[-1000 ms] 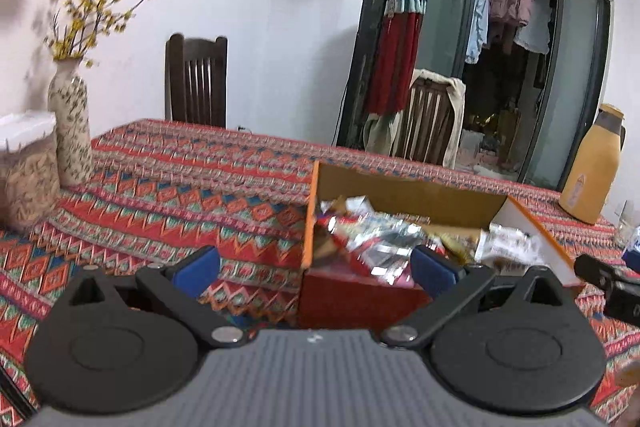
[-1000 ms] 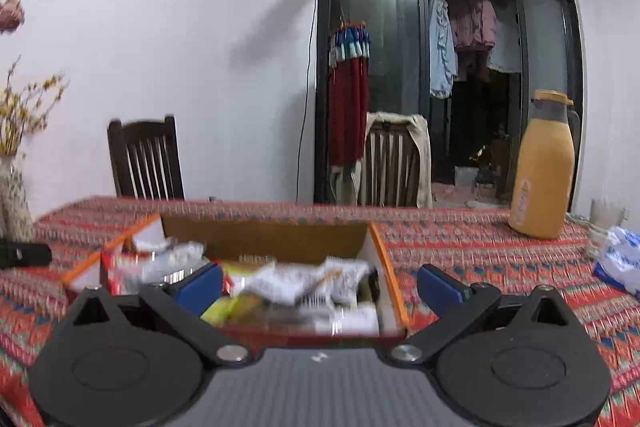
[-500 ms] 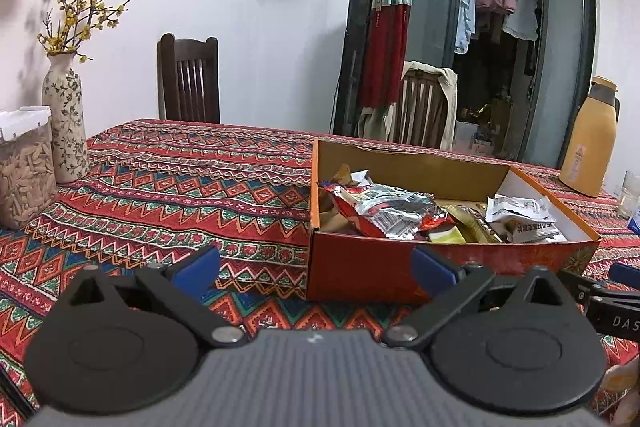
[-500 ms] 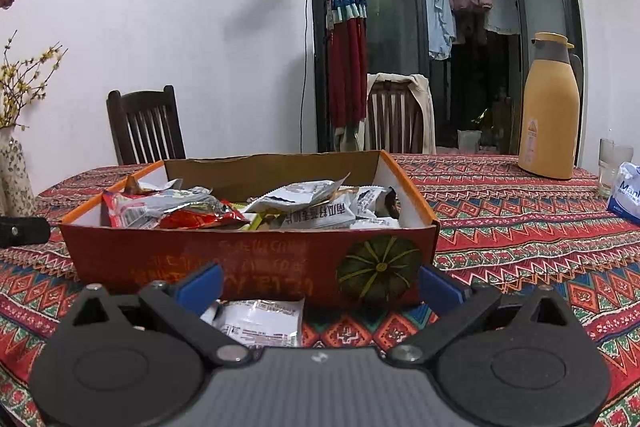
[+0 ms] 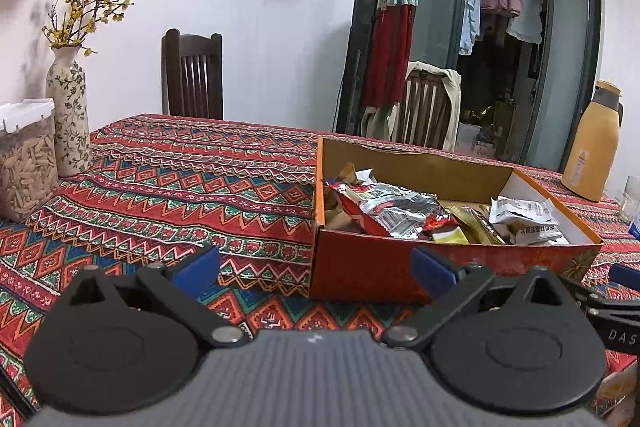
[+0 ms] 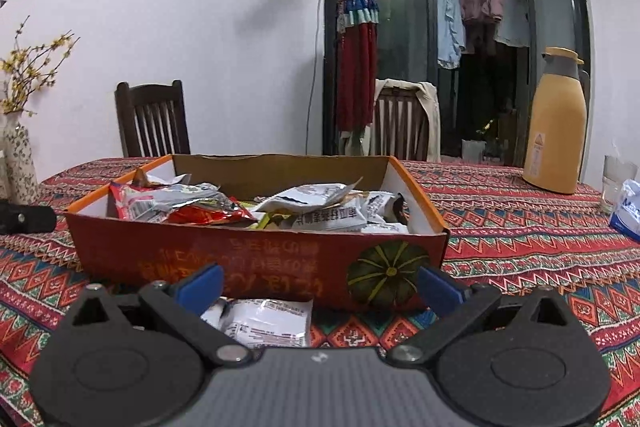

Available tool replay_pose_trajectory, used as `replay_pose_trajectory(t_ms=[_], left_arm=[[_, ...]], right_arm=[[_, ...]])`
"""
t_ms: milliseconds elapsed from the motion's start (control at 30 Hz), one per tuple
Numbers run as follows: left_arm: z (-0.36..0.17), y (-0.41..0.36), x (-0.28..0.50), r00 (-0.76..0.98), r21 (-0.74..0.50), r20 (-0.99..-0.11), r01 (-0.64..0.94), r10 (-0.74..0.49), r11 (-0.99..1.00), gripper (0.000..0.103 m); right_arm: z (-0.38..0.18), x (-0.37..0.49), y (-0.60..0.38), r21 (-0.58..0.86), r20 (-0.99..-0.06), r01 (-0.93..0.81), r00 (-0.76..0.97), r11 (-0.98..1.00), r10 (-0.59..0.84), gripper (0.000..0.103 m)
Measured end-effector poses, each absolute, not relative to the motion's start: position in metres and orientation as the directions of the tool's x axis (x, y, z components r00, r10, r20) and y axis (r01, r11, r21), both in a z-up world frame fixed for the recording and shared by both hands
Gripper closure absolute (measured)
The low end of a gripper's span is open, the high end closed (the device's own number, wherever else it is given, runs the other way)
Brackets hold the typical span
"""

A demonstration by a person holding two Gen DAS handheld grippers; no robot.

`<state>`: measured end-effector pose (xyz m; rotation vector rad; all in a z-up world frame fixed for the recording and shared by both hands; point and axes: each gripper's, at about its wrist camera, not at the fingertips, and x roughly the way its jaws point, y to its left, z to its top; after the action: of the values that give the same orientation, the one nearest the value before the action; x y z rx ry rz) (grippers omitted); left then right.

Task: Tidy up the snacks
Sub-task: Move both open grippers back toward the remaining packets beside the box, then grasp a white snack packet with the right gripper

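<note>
Snacks (image 6: pixel 240 207): piled loose in the orange box (image 6: pixel 256 255) at table centre, so sorting happens in one place.
Left gripper (image 5: pixel 316 267): you hold it spread wide and empty, low over the tablecloth (image 5: pixel 160 195), beside the box's left end.
Stray packet (image 6: pixel 264 319): flat on the cloth outside the box's front wall, probably your next pick.
Right gripper (image 6: pixel 318 285): spread wide, empty, straddling that packet to pinch it.
</note>
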<state>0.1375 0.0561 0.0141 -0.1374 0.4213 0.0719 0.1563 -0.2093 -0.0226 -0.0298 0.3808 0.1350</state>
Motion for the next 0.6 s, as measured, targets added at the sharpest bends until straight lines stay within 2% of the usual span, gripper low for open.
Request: replay_pose_trajectory(t_ms=[600], left_arm=[[0.0142, 0.0590, 0.1337, 0.916, -0.136, -0.400, -0.102, 0.039, 0.985, 0.000]], right_arm=[[-0.0210, 0.1545, -0.2028, -0.031, -0.372, -0.155, 0.919, 0.987, 0.133, 0.000]])
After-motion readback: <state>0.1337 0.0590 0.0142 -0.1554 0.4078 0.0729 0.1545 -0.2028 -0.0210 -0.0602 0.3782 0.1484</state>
